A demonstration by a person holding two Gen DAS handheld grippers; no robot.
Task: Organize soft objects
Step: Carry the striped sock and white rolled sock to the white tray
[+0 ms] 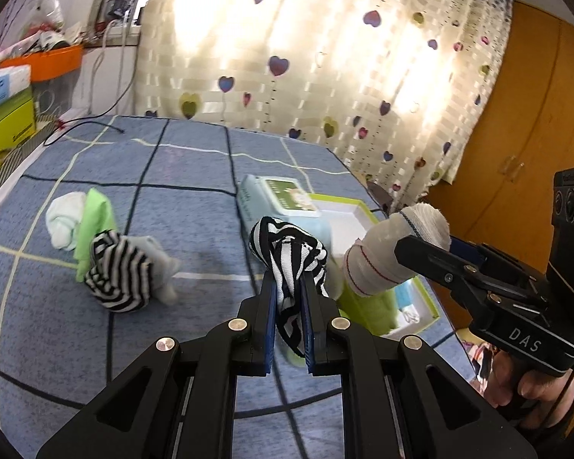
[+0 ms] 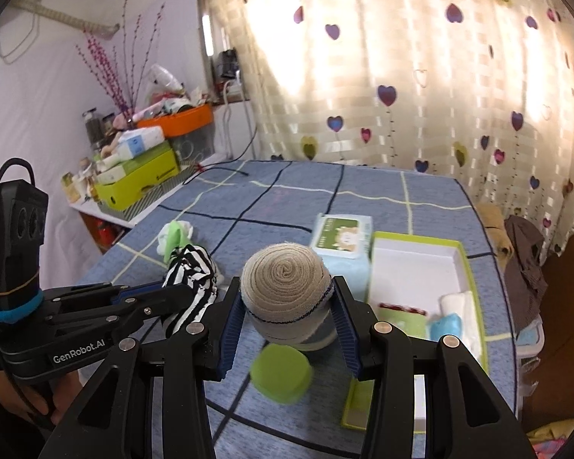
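Knit cotton, tightly rolled into a beige spiral cylinder, forms the rolled sock (image 2: 285,287) at centre frame, clamped between the blue ribbed pads of the right gripper (image 2: 287,306) above the bed. The left gripper (image 1: 289,287) is closed on a limp black-and-white striped sock (image 1: 291,256). The green-rimmed box (image 2: 459,252) at right already contains several folded soft items, so the task appears partly done. A striped bundle (image 1: 118,271) and a white-and-green bundle (image 1: 76,222) remain on the blue checked bedspread (image 1: 172,176) at left, beside a wipes pack (image 1: 283,195).
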